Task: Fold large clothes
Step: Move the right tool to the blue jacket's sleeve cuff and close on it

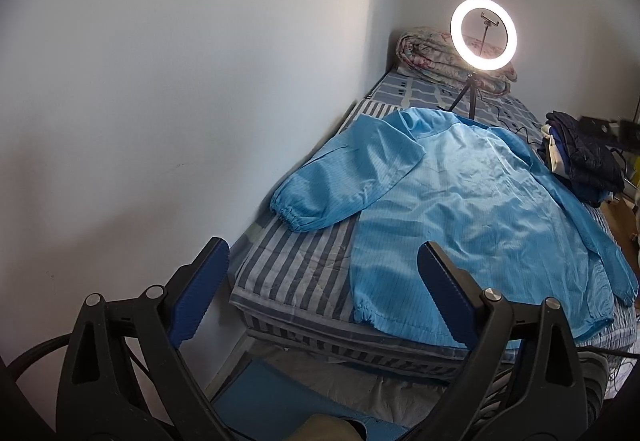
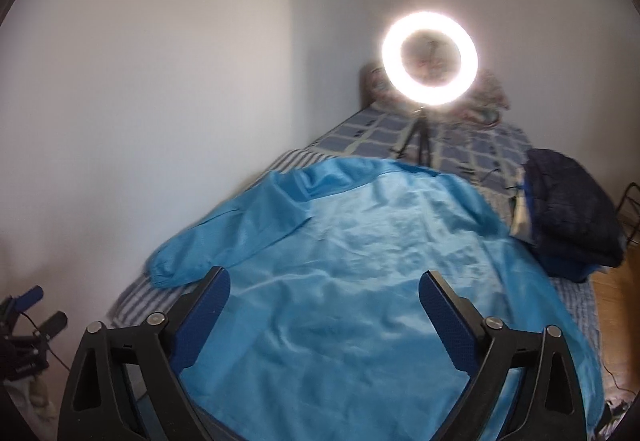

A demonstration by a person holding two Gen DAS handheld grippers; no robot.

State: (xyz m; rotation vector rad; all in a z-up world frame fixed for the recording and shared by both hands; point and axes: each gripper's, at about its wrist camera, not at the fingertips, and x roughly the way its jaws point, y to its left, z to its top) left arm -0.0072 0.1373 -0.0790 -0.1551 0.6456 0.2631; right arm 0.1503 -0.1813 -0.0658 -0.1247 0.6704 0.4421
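Blue jacket (image 1: 480,193) spread to bed (image 1: 296,265) edges, wall-side strip bare

The blue jacket (image 1: 472,201) is thin, faintly shiny, creased cloth on a matt striped cloth sheet (image 1: 296,265); the tools' pads (image 1: 200,289) look ribbed.

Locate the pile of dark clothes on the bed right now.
In both wrist views the pile of dark clothes sits at the bed's right edge, beside the blue jacket's right sleeve, nearer than the ring light.
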